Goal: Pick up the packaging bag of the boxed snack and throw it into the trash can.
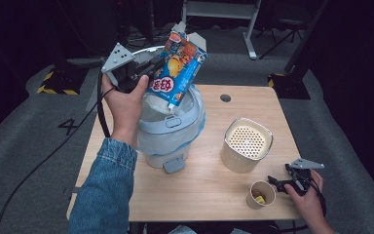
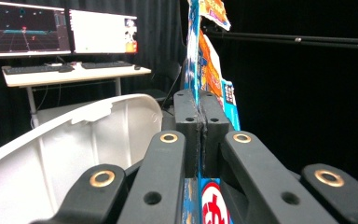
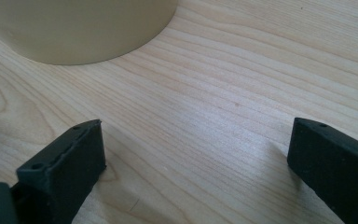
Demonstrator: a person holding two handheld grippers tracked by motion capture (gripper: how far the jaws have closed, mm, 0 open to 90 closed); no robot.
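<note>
Nearest me, my left claw (image 2: pixel 199 122) is pinched flat on the glossy blue-and-orange snack packet (image 1: pixel 177 68), tilted just above the lined white plastic bin (image 1: pixel 171 127) below it, so I judge release comes next, while my right claw (image 3: pixel 196 154) rests spread on the pale wooden surface (image 3: pixel 242 70).

Light wooden worktop (image 1: pixel 209 180) bearing a white lidded bin (image 1: pixel 168 129) at centre-left, a cream canister with perforated top (image 1: pixel 246 145) to its right, and a small paper cup (image 1: pixel 261 194) near the front edge.
</note>
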